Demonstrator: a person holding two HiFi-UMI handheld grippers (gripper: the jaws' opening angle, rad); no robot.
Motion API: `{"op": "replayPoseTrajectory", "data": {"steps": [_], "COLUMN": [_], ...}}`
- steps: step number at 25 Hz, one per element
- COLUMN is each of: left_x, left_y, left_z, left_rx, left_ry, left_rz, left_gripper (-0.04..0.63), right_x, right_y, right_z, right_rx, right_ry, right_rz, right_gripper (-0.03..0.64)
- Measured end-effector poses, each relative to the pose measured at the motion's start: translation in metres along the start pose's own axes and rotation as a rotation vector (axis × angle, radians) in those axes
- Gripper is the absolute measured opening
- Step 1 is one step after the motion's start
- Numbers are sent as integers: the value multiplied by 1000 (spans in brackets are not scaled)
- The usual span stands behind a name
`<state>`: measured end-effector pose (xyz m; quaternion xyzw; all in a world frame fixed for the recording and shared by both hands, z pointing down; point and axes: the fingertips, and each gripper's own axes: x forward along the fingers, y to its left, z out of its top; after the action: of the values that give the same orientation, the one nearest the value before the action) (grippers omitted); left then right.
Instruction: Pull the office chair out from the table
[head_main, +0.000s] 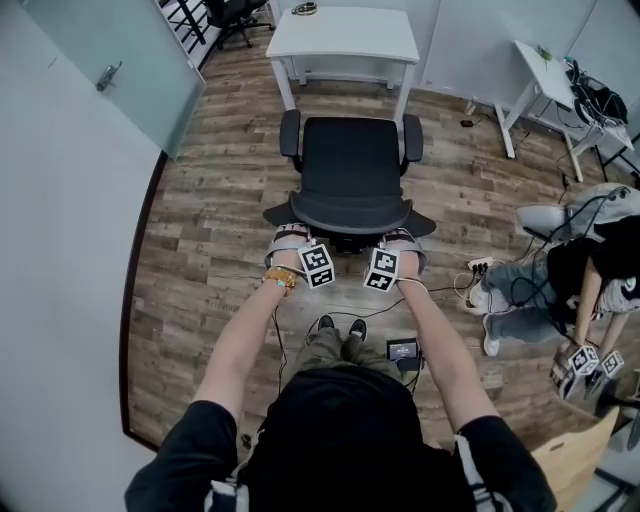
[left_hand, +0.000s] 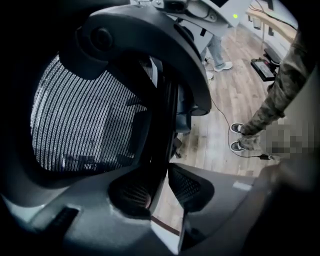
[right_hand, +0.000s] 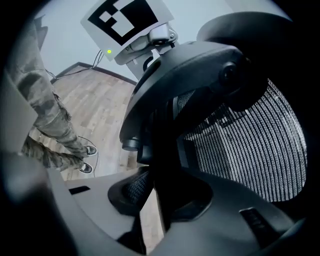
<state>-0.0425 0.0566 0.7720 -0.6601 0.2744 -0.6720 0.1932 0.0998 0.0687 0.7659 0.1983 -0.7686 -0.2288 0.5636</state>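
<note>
The black office chair (head_main: 350, 170) stands on the wood floor, its seat a little way out from the white table (head_main: 345, 35). I stand behind it with both arms stretched out. My left gripper (head_main: 290, 240) sits at the left of the backrest's top rim, my right gripper (head_main: 405, 242) at the right. In the left gripper view the mesh backrest (left_hand: 85, 115) fills the left, and its black frame edge runs down between the pads of the left gripper (left_hand: 160, 187). In the right gripper view the mesh (right_hand: 250, 145) is at the right, with the frame edge clamped in the right gripper (right_hand: 155, 192).
A person (head_main: 570, 270) sits on the floor at the right, holding other marker cubes. Cables (head_main: 470, 270) and a small black device (head_main: 403, 350) lie near my feet. A second white table (head_main: 545, 75) stands at the back right, a glass door (head_main: 110, 70) at the left.
</note>
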Motion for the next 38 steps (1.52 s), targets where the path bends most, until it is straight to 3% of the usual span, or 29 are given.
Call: {"op": "replayPoseTrajectory", "data": {"steps": [38], "left_x": [-36], "left_y": [-44], "left_z": [-1], "left_rx": [76], "left_ry": [-65], "left_rz": [-7], "left_gripper": [109], "right_x": [-30], "right_y": [43], "right_z": [2], "right_rx": [55], "right_ry": [75], "right_rz": [2], "right_gripper": [84]}}
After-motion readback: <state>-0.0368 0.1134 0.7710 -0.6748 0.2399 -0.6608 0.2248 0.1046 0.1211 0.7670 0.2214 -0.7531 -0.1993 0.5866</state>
